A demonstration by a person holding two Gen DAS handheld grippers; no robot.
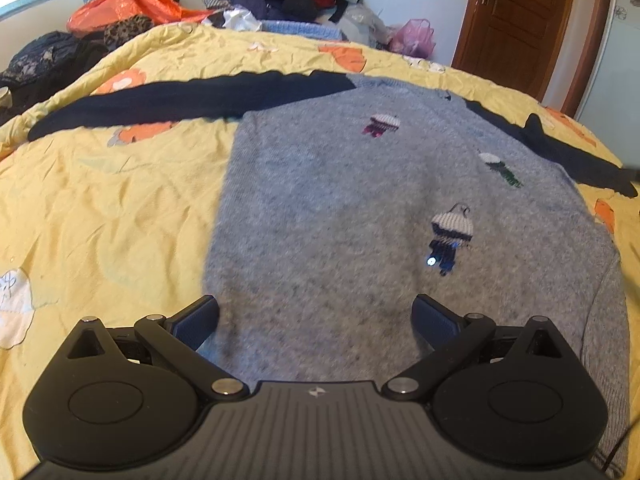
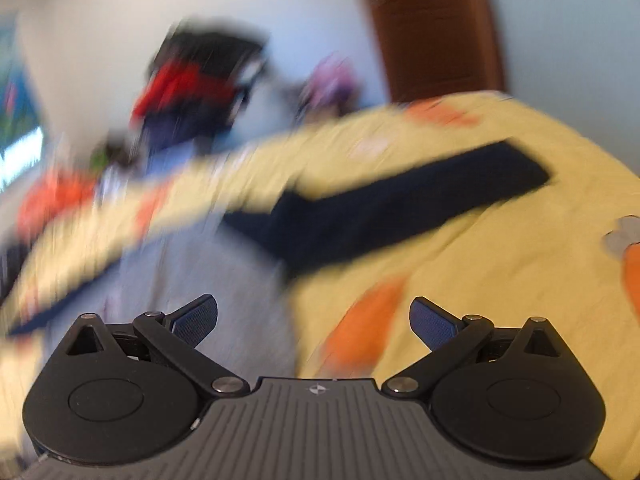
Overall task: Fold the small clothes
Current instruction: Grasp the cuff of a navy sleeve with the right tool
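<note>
Sweater (image 1: 340, 200) spread flat on bed (image 1: 100, 208): judged soft, limp, light. Hem corners advised. Left gripper (image 1: 316, 320) and right gripper (image 2: 314, 320) spread wide, empty.

Each black hand-held gripper (image 1: 316, 316) (image 2: 314, 316) has blue-padded fingers, silver screws, ribbed grey housing.

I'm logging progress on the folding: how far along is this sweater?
Done: the grey sweater lies spread flat on the yellow bedspread, both navy sleeves stretched outward. In hand: nothing; the left tongs and right tongs are open and empty. Left: every fold, sleeves first, probably.
</note>
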